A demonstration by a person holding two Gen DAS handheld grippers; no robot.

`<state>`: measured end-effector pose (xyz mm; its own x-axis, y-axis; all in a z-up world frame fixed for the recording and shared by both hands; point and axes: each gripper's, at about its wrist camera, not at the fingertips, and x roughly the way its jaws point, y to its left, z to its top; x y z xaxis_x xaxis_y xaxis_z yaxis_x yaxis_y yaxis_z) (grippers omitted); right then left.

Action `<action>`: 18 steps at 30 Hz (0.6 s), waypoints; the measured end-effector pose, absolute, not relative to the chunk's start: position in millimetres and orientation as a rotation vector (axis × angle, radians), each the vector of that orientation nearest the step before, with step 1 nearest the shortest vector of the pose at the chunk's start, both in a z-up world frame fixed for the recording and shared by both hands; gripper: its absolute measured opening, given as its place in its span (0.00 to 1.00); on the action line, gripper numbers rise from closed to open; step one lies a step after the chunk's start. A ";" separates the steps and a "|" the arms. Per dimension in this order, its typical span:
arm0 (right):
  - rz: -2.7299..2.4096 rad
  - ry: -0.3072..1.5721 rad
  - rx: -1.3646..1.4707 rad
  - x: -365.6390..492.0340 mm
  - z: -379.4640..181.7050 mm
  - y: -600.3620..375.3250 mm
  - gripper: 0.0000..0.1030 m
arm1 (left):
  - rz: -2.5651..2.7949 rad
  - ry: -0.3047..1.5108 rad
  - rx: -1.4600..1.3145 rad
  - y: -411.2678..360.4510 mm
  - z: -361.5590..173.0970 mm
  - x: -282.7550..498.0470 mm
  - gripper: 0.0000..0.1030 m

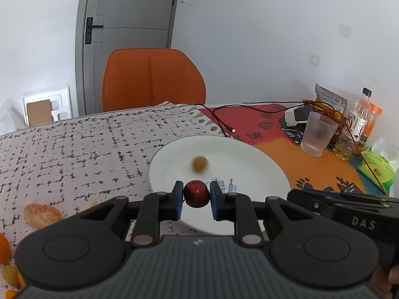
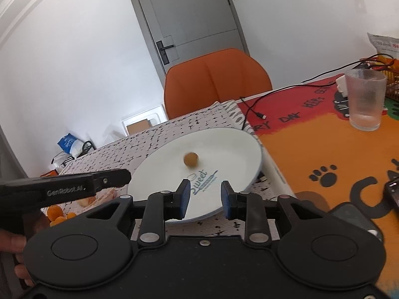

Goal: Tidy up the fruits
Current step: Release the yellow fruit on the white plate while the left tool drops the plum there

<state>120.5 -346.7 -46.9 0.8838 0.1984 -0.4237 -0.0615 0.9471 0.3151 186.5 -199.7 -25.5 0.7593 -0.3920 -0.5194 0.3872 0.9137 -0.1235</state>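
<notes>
Fruit is what matters here. One small yellow fruit (image 1: 199, 165) lies blurred near the middle of the white plate (image 1: 261, 164) on the desk (image 1: 74, 144). The left tongs (image 1: 196, 195) are squeezed tight on a small red fruit (image 1: 196, 196), held over the near edge of the plate. The right tongs (image 2: 205, 198) stand a little apart with nothing between them, also over the near edge of the plate. Orange pieces (image 1: 41, 215) lie left of the plate. A clear cup (image 1: 318, 134) stands to its right.
</notes>
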 end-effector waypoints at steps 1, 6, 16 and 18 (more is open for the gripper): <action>0.135 0.467 0.301 119.3 -47.0 -348.3 0.31 | -0.426 0.565 -0.007 -202.0 -24.7 187.1 0.20; 0.119 0.467 0.303 115.1 -49.4 -350.7 0.44 | -0.429 0.551 0.000 -206.9 -19.2 187.9 0.21; 0.127 0.488 0.296 112.9 -51.5 -339.1 0.68 | -0.325 0.563 -0.029 -175.1 -18.7 176.0 0.43; 0.130 0.491 0.295 113.8 -52.1 -334.6 0.76 | -0.289 0.557 -0.040 -166.5 -18.9 171.5 0.58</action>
